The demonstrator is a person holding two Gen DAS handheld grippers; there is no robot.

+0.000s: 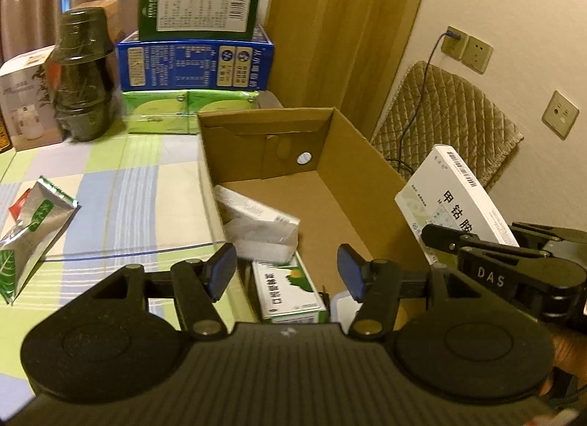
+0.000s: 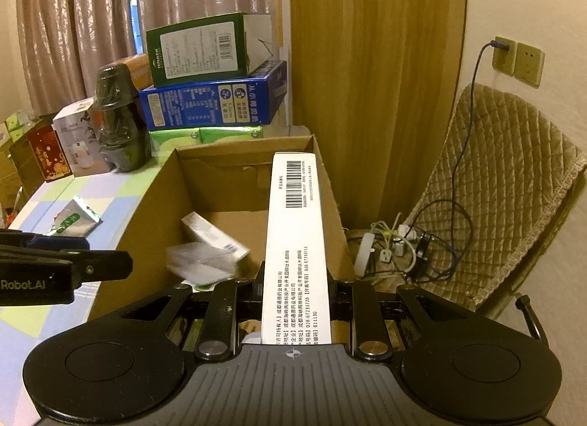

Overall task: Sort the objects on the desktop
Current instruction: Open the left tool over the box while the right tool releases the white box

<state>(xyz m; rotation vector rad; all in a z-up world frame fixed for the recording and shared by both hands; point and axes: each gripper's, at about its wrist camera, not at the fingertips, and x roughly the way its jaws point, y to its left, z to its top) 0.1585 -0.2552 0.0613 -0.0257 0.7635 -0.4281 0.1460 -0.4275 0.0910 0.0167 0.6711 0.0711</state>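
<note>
The right gripper [image 2: 295, 290] clamps a white medicine box [image 2: 295, 242] edge-on over the cardboard carton [image 2: 146, 220] at frame centre — apparently for dropping in. The left gripper [image 1: 286, 272] hangs with fingers apart, gripping nothing, above boxes already inside.

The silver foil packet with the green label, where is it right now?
The foil packet lies flat on the checked tablecloth, left of the cardboard box in the left wrist view, outside it.
</note>
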